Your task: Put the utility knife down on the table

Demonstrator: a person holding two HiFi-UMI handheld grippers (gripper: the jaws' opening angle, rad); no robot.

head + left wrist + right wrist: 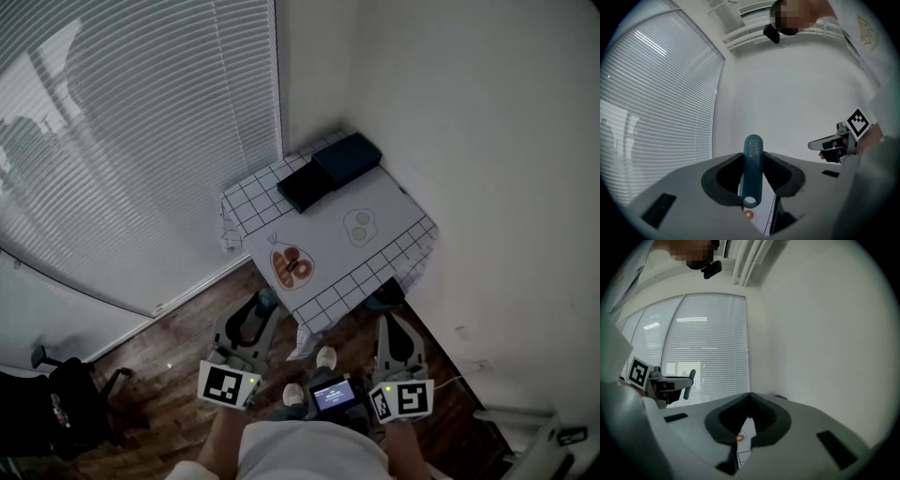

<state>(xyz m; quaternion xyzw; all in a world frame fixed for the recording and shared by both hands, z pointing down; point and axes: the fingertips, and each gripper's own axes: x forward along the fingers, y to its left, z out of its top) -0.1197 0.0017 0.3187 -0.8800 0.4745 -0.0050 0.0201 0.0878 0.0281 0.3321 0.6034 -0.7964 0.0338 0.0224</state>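
A teal utility knife [753,173] stands upright between the jaws of my left gripper [753,157], which is shut on it. In the head view the left gripper [261,314] is held low, just before the near corner of a small table [380,202] with a white grid cloth, and the knife's teal end [267,299] shows at its tip. My right gripper [389,323] is level with it on the right, its jaws [750,397] closed with nothing between them. The right gripper view shows the knife [688,383] out at the left.
On the table lie two dark boxes [330,169] at the back, a bag with red rounds [292,265] near the front and a pale pack of green slices [359,225]. Window blinds [141,141] fill the left, a white wall [487,141] the right. A black chair [70,398] stands at the lower left.
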